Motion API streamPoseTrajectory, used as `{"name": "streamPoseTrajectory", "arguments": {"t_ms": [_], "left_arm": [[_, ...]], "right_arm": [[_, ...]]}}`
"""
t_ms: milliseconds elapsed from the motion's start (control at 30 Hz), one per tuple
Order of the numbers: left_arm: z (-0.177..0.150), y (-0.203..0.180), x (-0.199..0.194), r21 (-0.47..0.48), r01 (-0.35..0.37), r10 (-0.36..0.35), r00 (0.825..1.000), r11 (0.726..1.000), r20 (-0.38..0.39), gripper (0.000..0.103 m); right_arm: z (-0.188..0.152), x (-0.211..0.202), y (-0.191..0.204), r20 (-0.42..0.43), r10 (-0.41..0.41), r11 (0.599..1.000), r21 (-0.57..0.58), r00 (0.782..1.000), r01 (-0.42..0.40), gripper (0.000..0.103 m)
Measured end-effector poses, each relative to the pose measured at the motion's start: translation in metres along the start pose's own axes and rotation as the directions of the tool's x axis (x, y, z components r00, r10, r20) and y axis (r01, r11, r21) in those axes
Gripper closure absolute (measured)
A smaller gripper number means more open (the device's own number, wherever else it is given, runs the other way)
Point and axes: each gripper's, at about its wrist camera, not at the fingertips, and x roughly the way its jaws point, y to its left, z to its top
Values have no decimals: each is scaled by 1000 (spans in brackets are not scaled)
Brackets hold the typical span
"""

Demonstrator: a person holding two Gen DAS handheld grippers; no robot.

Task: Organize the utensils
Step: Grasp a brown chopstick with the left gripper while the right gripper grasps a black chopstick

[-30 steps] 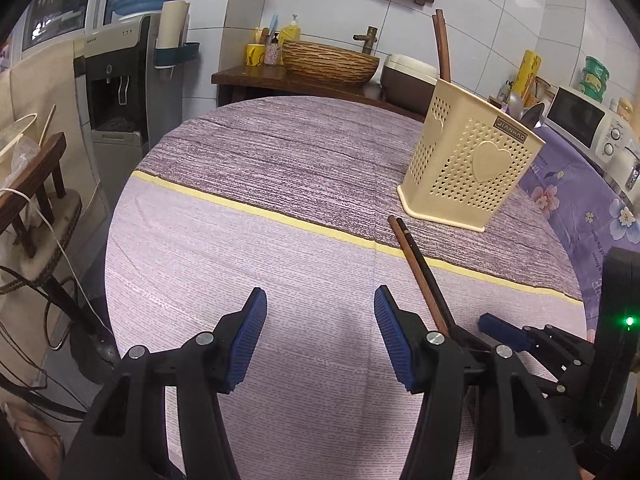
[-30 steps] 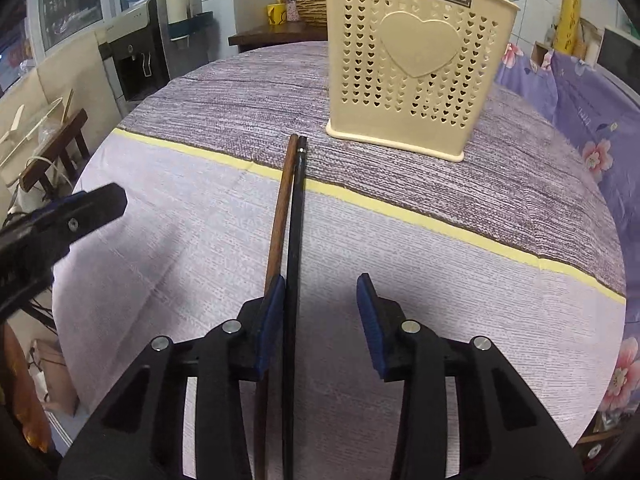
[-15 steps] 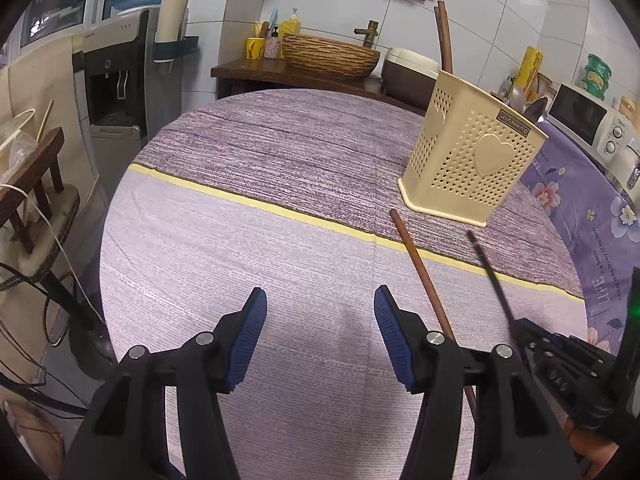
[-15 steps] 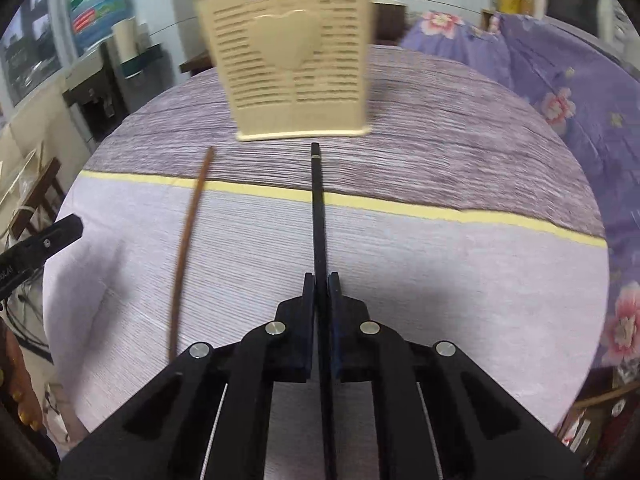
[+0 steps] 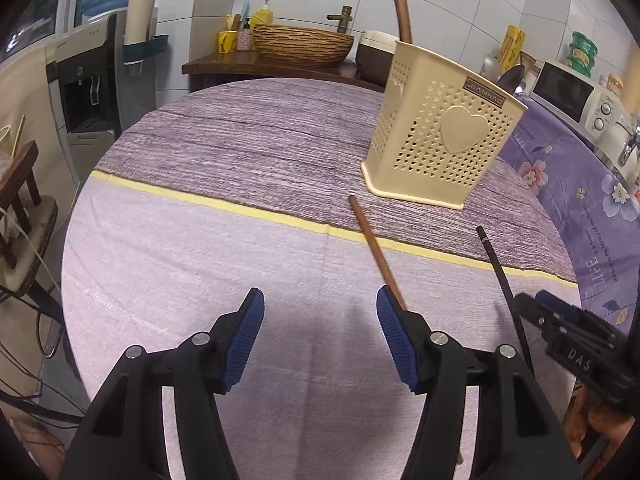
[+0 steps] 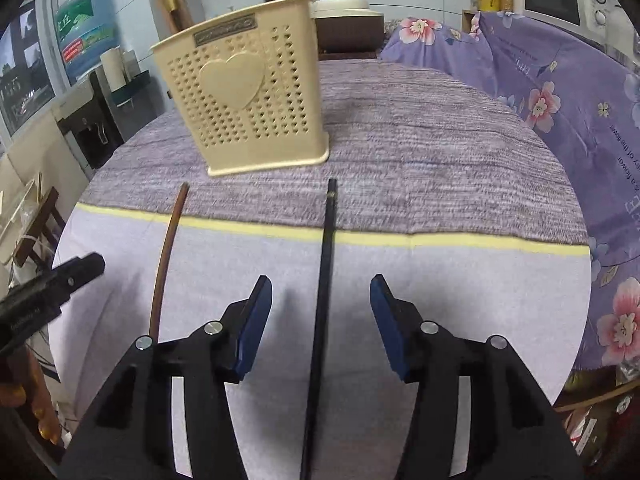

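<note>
A black chopstick (image 6: 323,284) lies on the round table between the open jaws of my right gripper (image 6: 321,322); nothing grips it. It also shows in the left wrist view (image 5: 495,262). A brown chopstick (image 6: 165,258) lies to its left, and in the left wrist view (image 5: 372,246) it runs under the right finger of my open, empty left gripper (image 5: 320,330). A cream perforated utensil holder (image 5: 438,140) with a heart stands upright beyond both chopsticks, also in the right wrist view (image 6: 244,100). A brown stick and dark utensils stand in it.
The table wears a purple cloth with a yellow stripe (image 5: 200,200). A floral purple cloth (image 6: 560,92) covers the counter to the right, with a microwave (image 5: 568,94). A water dispenser (image 5: 86,80) and a wooden chair (image 5: 20,184) stand left of the table.
My right gripper was shut on the black chopstick, carried it right away from the brown one, and has now opened, leaving it on the table. The left gripper stayed open.
</note>
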Motion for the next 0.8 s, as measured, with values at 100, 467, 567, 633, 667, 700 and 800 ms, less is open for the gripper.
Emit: {"name": "streamPoseTrajectory", "arguments": {"t_ms": [100,467,567,633,667,700,800], "left_arm": [[11,-14,10,36,9,-8,1000,999,-14,44],[38,-43,73,87,-36,44,994,996,-97,57],[39,-45,77,112,-56,65,994,992,-83,61],[39,-45,78,119,-60,70,994,991,-83,62],[39,-45,79,117,-58,68,994,991,-84,62],[40,-45,79,114,-55,65,994,992,-86,62],[42,-45,81,119,-56,67,994,991,-91,63]], "right_arm": [[11,6,-6,-9,5,1000,9,1000,-5,51],[21,12,-6,-10,4,1000,-2,1000,-4,51],[23,14,-6,-10,3,1000,-2,1000,-3,51],[26,16,-5,-12,6,1000,-4,1000,-6,51],[27,18,-4,-14,9,1000,-7,1000,-9,51],[29,21,-4,-17,11,1000,-9,1000,-11,51],[34,30,-1,-32,20,1000,-13,999,-20,52]]}}
